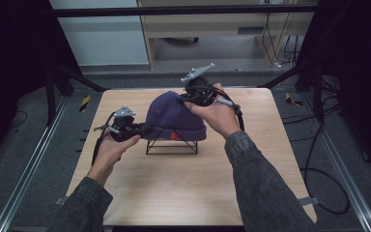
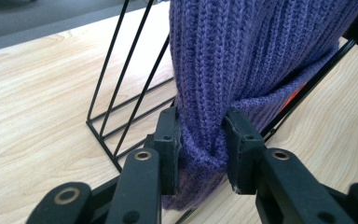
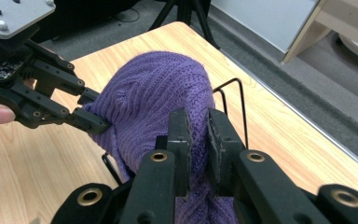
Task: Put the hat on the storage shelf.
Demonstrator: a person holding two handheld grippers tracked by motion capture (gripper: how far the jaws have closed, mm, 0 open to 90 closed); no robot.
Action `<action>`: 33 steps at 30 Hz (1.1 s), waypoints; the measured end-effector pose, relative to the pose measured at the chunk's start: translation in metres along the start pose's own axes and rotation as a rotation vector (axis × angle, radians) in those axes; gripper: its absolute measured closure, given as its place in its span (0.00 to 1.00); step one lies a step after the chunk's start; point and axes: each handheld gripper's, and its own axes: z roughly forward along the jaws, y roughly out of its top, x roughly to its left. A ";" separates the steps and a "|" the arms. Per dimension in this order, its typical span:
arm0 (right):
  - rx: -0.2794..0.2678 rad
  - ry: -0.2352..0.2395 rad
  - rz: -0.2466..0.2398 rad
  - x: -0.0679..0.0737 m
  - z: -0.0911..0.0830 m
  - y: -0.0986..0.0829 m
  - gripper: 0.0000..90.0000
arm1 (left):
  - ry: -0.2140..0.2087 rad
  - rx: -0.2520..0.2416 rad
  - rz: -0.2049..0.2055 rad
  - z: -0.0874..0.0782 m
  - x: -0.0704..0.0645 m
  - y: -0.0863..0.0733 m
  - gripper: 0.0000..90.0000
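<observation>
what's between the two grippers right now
The purple knit hat on its black wire stand; left gripper and right gripper each pinch it, clear in the high view.

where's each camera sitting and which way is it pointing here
High view: above the person's side, looking forward and down at the table; both forearms show, with left claw and right claw.
Left gripper view: rides the left claw, low, facing the purple hat on the wire stand.
Right gripper view: rides the right claw, facing down at the hat's top.
All share the hat.
</observation>
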 end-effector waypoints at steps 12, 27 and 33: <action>0.017 0.016 -0.004 0.003 0.004 -0.008 0.90 | 0.002 0.006 -0.007 0.001 0.002 -0.009 0.76; 0.066 0.055 -0.007 0.008 0.016 -0.013 0.89 | 0.018 0.028 -0.007 0.005 0.004 -0.020 0.77; 0.070 0.050 -0.014 0.009 0.017 -0.013 0.89 | 0.027 0.033 -0.005 0.004 0.003 -0.020 0.78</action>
